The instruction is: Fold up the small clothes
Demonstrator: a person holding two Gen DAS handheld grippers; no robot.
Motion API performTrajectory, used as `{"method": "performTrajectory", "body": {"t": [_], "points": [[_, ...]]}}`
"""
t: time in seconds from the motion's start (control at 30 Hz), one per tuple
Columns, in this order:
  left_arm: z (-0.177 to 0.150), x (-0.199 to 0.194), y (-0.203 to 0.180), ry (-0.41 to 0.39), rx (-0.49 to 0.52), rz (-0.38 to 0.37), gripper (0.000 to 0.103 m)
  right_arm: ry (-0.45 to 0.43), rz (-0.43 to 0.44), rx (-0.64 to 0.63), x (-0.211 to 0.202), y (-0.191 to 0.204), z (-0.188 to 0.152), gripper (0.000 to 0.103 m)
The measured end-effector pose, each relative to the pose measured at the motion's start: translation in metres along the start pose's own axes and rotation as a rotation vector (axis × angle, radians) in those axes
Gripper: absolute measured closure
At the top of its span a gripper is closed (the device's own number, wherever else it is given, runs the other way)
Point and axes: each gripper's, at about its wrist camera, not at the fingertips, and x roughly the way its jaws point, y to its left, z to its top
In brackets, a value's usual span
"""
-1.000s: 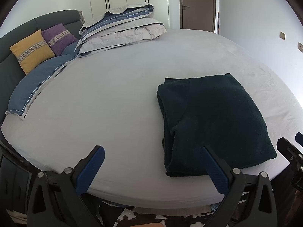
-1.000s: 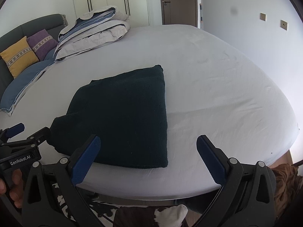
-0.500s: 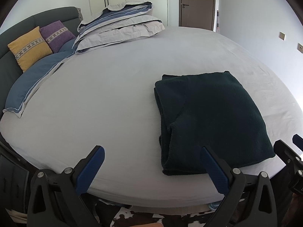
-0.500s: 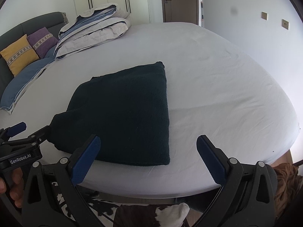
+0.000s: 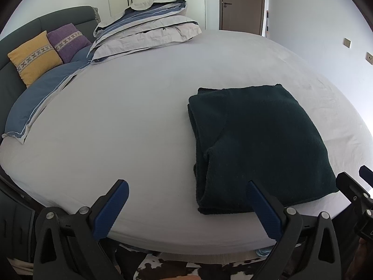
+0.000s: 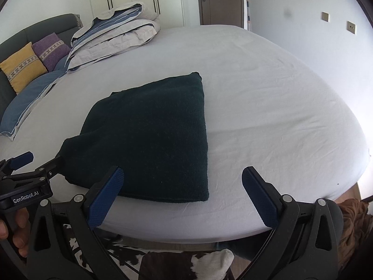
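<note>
Bed, cushions, folded duvet

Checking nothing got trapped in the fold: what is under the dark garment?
The garment lies folded on the bed sheet, which shows on every side. The sheet directly beneath, and anything between the folded layers, is covered and cannot be seen.

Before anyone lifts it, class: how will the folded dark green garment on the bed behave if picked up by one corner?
The dark green garment looks like soft, thick knit, so it would probably droop. Its stacked layers show at the left edge, so the fold would likely fall open. Rolling seems unlikely.
</note>
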Motion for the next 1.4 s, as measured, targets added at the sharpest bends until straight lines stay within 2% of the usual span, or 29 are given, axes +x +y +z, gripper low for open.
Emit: {"method": "performTrajectory", "body": {"t": [1.4], "points": [[-0.0029, 0.0030, 0.0059, 0.012, 0.002, -0.012, 0.000, 0.006, -0.005, 0.000, 0.0007, 0.0055, -0.0064, 0.000]]}}
